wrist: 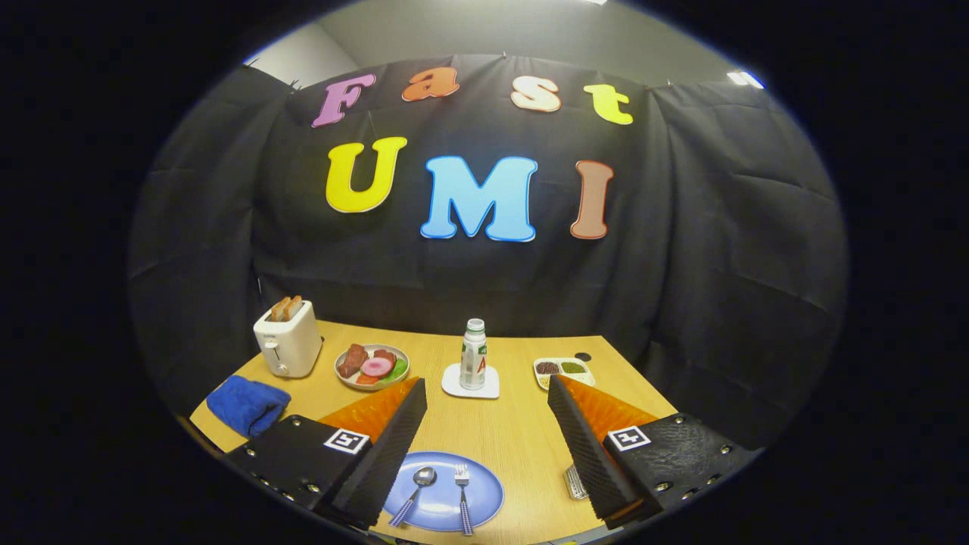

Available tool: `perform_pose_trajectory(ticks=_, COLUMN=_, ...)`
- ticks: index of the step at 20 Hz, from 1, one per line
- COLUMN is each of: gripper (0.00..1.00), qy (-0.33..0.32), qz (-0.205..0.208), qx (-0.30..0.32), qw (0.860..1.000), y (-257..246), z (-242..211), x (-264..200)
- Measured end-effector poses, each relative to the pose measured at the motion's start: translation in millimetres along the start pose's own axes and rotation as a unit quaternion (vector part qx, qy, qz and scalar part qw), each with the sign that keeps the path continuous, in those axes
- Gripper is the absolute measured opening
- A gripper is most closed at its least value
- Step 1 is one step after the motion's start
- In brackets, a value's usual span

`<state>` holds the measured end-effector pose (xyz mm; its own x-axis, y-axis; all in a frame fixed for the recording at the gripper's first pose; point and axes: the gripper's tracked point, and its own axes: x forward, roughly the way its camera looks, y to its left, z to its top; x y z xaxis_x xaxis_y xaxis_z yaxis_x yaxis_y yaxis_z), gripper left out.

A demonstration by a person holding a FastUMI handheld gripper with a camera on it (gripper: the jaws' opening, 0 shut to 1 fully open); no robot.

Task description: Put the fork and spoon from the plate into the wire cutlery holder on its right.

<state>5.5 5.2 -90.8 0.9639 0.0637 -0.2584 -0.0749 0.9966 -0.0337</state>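
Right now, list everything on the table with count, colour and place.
plate: 1, blue, between the fingers
spoon: 1, silver, on plate, left of fork
fork: 1, silver, on plate
holder: 1, wire, right of plate, partly hidden by finger
bottle: 1, white, on a coaster mid-table
toaster: 1, white, far left, with toast
food plate: 1, beside toaster
tray: 1, right of bottle
cloth: 1, blue, near left
gripper: 1, open above plate

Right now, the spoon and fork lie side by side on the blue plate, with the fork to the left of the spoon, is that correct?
Not quite: in the gripper view the fork lies to the right of the spoon, side by side on the blue plate, between the open fingers of the hand-held gripper.
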Motion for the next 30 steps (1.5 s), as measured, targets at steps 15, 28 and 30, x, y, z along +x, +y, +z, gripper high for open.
perform_pose_trajectory(ticks=15, gripper=0.93, qy=0.156, qz=0.041, qx=-0.060, qw=0.985, y=20.3, z=-112.2, x=11.3)
perform_pose_trajectory(ticks=28, gripper=0.94, qy=0.300, qz=0.046, qx=-0.071, qw=0.950, y=18.9, z=-202.4, x=15.7)
perform_pose_trajectory(ticks=30, gripper=0.94, qy=0.317, qz=0.050, qx=-0.071, qw=0.944, y=19.8, z=-213.2, x=15.9)
